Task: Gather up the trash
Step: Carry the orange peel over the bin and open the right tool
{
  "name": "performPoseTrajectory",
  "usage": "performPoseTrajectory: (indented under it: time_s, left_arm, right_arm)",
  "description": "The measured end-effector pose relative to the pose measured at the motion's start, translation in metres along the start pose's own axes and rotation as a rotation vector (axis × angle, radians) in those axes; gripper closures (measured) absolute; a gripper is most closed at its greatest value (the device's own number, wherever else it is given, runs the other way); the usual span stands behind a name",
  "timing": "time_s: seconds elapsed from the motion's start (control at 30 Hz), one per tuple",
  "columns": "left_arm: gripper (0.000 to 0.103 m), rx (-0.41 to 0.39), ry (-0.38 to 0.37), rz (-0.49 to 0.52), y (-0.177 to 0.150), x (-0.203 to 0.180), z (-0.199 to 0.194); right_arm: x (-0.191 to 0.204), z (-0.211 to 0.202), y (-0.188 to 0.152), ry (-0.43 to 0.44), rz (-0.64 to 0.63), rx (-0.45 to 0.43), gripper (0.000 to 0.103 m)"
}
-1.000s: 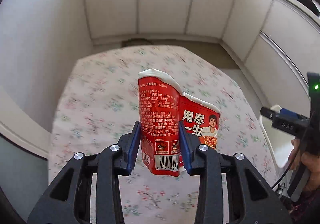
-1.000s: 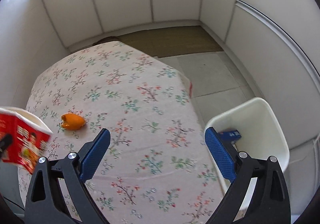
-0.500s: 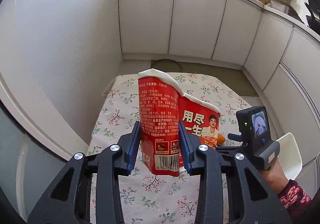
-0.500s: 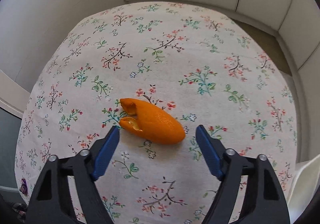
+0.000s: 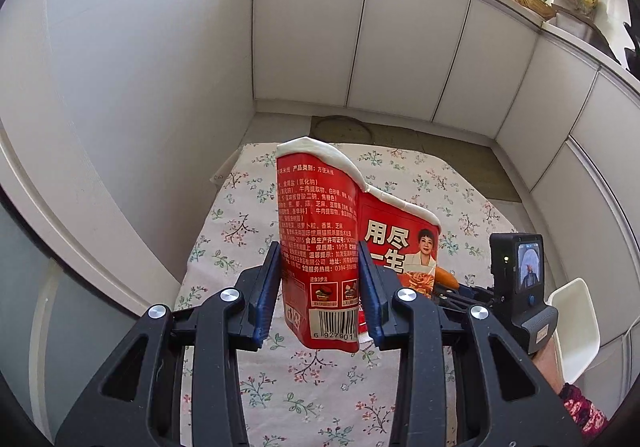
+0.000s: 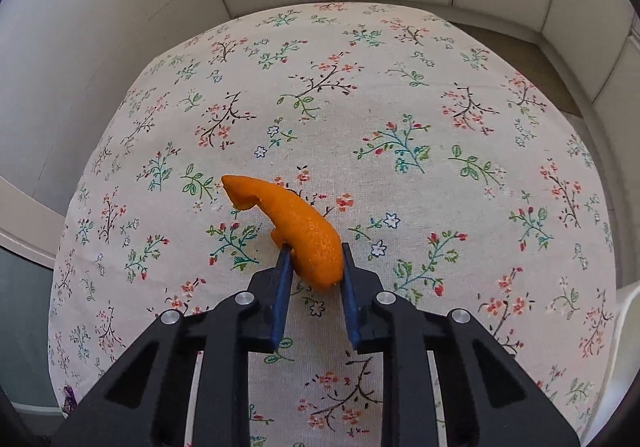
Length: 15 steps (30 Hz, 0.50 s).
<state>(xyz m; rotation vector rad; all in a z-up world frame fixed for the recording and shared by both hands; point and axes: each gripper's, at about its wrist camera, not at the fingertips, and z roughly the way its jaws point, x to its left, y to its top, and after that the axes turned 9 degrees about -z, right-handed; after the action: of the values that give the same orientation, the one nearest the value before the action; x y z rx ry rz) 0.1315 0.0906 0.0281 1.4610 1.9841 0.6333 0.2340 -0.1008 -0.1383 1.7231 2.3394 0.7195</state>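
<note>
left gripper (image 5: 319, 283) jaws clamp crushed red paper noodle cup (image 5: 320, 247), white-rimmed, above floral-cloth desk (image 5: 240, 231) | right gripper (image 6: 314, 267) jaws, just closing, pinch curled orange peel (image 6: 296, 225) on desk

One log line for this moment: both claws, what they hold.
left claw: shut on crushed red cup | right claw: just closed onto orange peel on tablecloth | bin: not yet

Between my left jaws is a red cup (image 5: 320, 259) with a white rim, white and black print and a barcode. Between my right jaws is an orange peel (image 6: 304, 235). Under both jaws, the tablecloth (image 6: 400, 95) is cream with small red, green and blue flower sprigs. My pads (image 6: 280, 287) are blue, on black fingers.
</note>
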Motion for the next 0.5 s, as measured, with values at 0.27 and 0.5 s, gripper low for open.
performPoseTrajectory:
  time_s: [0.27,0.5]
  left_arm:
    - [0.068,-0.020,-0.028,-0.006,-0.005,-0.007,-0.009]
    - [0.068,-0.037,-0.066,0.000,-0.009,-0.024,-0.018]
  right_arm:
    - [-0.015,-0.057,-0.002,-0.062,0.052,-0.105,0.080]
    - [-0.033,-0.103,-0.011,-0.144,0.086,-0.176,0.080]
